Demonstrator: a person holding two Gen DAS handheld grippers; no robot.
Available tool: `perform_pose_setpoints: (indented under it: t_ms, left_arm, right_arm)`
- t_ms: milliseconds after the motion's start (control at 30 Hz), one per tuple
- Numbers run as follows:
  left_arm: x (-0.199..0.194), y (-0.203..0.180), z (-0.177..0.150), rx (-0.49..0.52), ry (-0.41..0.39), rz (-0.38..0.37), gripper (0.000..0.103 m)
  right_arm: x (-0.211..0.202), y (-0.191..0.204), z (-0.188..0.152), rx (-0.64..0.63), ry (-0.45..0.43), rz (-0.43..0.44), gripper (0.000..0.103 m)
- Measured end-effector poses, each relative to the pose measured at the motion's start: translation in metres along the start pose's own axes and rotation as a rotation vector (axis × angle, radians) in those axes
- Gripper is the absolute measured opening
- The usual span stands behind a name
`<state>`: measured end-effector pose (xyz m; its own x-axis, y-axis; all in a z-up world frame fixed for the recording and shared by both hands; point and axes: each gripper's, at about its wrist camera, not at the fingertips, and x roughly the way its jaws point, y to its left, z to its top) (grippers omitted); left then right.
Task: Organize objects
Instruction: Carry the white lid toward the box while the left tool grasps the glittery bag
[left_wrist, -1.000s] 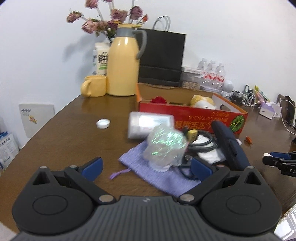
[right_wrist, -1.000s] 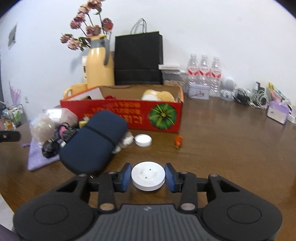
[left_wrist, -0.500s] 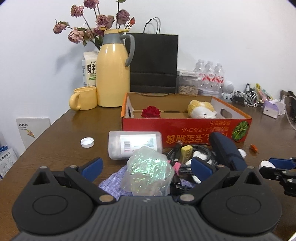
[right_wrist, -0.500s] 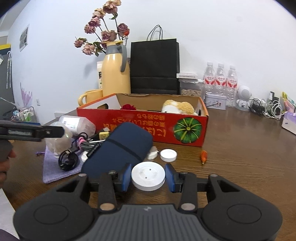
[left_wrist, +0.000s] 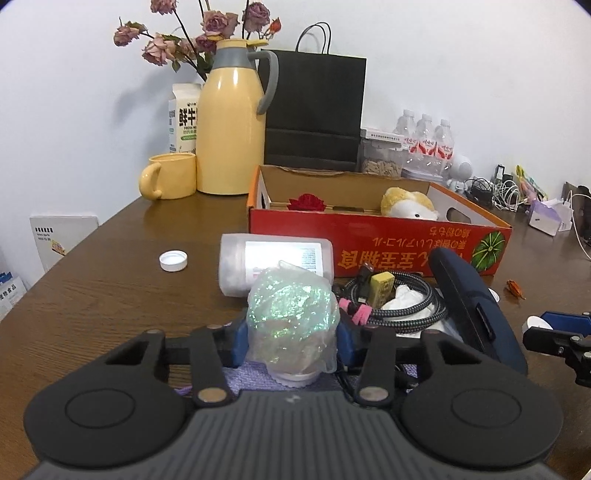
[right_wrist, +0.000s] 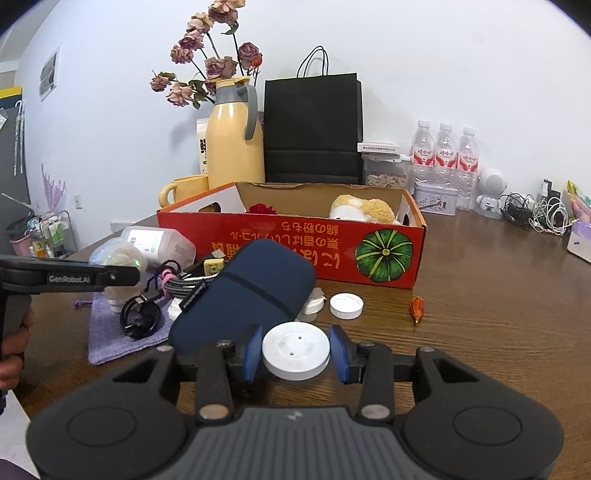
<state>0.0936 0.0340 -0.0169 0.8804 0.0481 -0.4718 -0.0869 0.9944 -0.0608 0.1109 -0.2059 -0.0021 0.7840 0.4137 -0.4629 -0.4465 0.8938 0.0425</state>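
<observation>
Iridescent wrapped ball (left_wrist: 291, 317) between the closing left gripper (left_wrist: 291, 341), on the purple cloth (right_wrist: 110, 332).
Right gripper (right_wrist: 295, 354) clamps a white round disc (right_wrist: 295, 349). The red cardboard box (right_wrist: 314, 251) holds only a rose and plush toy; cables, navy case (right_wrist: 247, 291), bottle, caps remain outside.

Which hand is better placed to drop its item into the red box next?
Right, probably. The right gripper already clamps the white disc; the left gripper is closing around the iridescent bag.
</observation>
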Motion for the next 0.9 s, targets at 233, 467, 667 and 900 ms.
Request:
perform_pose_setpoints:
  t_ms: [233, 467, 667, 900]
  left_arm:
    - [-0.014, 0.000, 0.005, -0.011, -0.033, -0.001, 0.043]
    - [-0.034, -0.010, 0.030, 0.017, -0.122, -0.026, 0.043]
    - [-0.033, -0.023, 0.064, 0.034, -0.207, -0.036, 0.043]
    - [-0.008, -0.036, 0.100, 0.025, -0.247, -0.031, 0.043]
  right_arm:
    - [-0.001, -0.001, 0.001, 0.002, -0.007, -0.002, 0.038]
    - [-0.004, 0.002, 0.017, -0.015, -0.056, -0.001, 0.038]
    - [-0.002, 0.008, 0.047, -0.048, -0.128, 0.008, 0.038]
    - [0.025, 0.010, 0.092, -0.070, -0.189, 0.004, 0.038]
